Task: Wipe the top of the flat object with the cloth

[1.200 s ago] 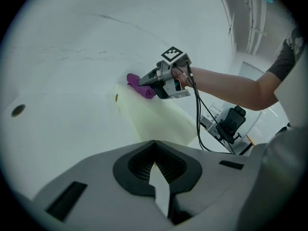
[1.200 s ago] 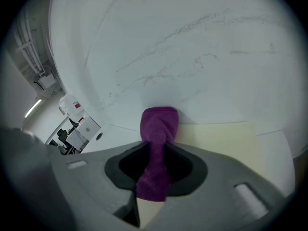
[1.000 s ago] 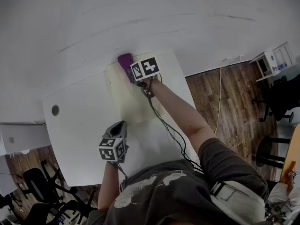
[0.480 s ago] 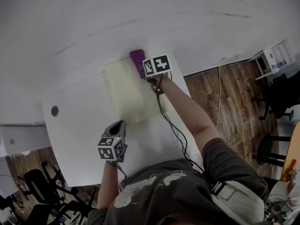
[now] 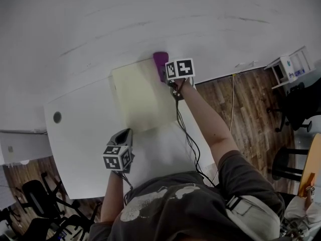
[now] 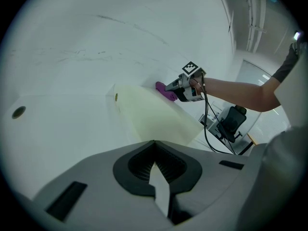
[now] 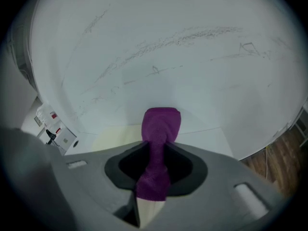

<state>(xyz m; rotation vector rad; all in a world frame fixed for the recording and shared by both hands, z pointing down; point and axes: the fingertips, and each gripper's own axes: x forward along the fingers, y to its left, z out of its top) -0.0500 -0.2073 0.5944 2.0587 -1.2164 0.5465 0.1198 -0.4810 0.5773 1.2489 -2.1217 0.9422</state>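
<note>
At the far right corner of the pale yellow flat board [image 5: 140, 97], my right gripper [image 5: 165, 74] clamps the folded purple cloth [image 5: 160, 60], the board's length running back toward my closed, empty left gripper [image 5: 124, 134].

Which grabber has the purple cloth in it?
The right gripper: its jaws are shut on the purple cloth, at the far edge of the pale yellow flat object. The left gripper is shut with nothing between its jaws, closer to the person.
</note>
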